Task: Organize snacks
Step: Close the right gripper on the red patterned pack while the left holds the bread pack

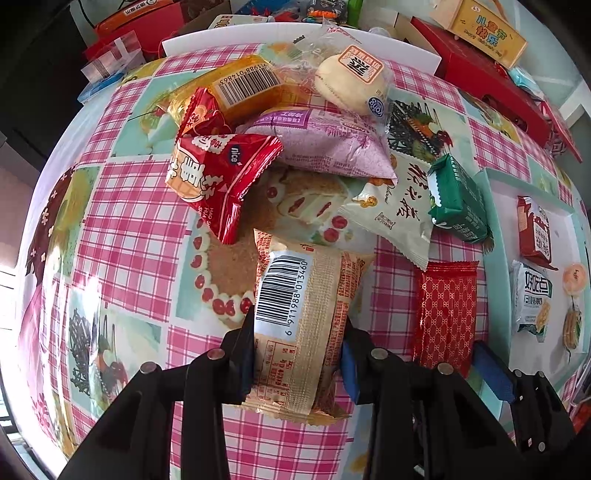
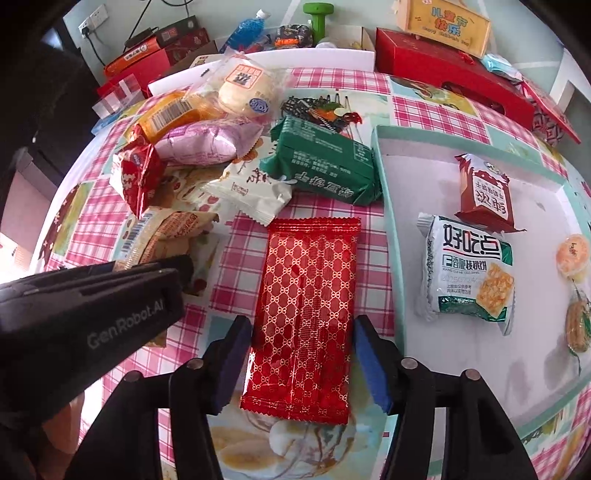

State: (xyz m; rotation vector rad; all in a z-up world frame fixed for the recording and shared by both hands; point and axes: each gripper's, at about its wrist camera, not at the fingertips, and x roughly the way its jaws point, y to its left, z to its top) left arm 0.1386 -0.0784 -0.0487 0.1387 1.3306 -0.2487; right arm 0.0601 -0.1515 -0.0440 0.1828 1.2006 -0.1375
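Note:
My left gripper (image 1: 299, 354) is shut on a beige barcode snack packet (image 1: 303, 317), its pads pressed on both sides. My right gripper (image 2: 299, 354) is open around a red patterned packet (image 2: 306, 314) lying flat on the tablecloth; the pads stand just off its edges. That red packet also shows in the left wrist view (image 1: 445, 314). A pile of snacks lies beyond: a red "nice" packet (image 1: 221, 181), a purple packet (image 1: 325, 144), an orange packet (image 1: 240, 88), a white bun (image 1: 351, 85), a white packet (image 1: 399, 206) and a green packet (image 2: 328, 166).
A pale green tray (image 2: 384, 177) at the right holds a dark red packet (image 2: 485, 192), a white-green packet (image 2: 469, 269) and small round sweets (image 2: 572, 254). Red boxes (image 2: 443, 66), a yellow box (image 2: 443, 22) and a white board (image 2: 295, 59) crowd the far edge.

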